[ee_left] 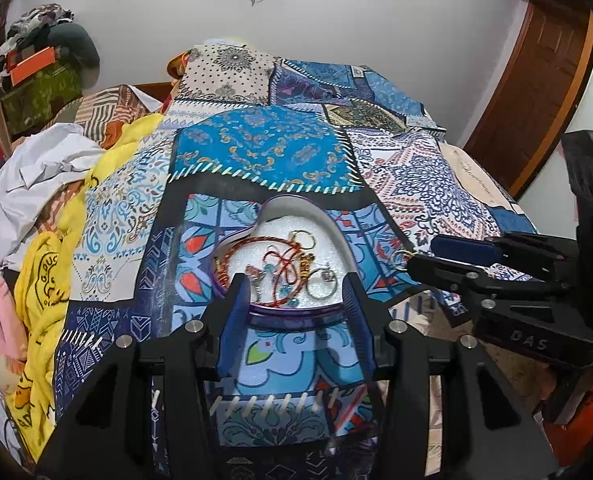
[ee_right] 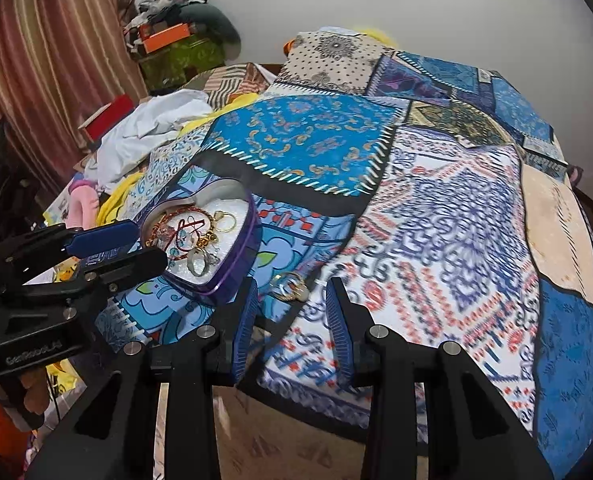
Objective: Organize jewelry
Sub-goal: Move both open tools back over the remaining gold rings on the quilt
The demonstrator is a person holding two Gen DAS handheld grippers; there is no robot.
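Right gripper open, earrings just ahead

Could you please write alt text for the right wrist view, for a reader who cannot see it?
The open right gripper reaches toward gold rings lying on a patchwork cloth, beside a purple heart-shaped tin of jewelry. The left gripper flanks the tin.

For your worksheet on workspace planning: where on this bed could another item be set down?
Bare quilt lies beyond the purple heart-shaped tin and right of the loose gold rings. It is crowded left: white and yellow clothes piled there. The tin itself is filled with jewelry.
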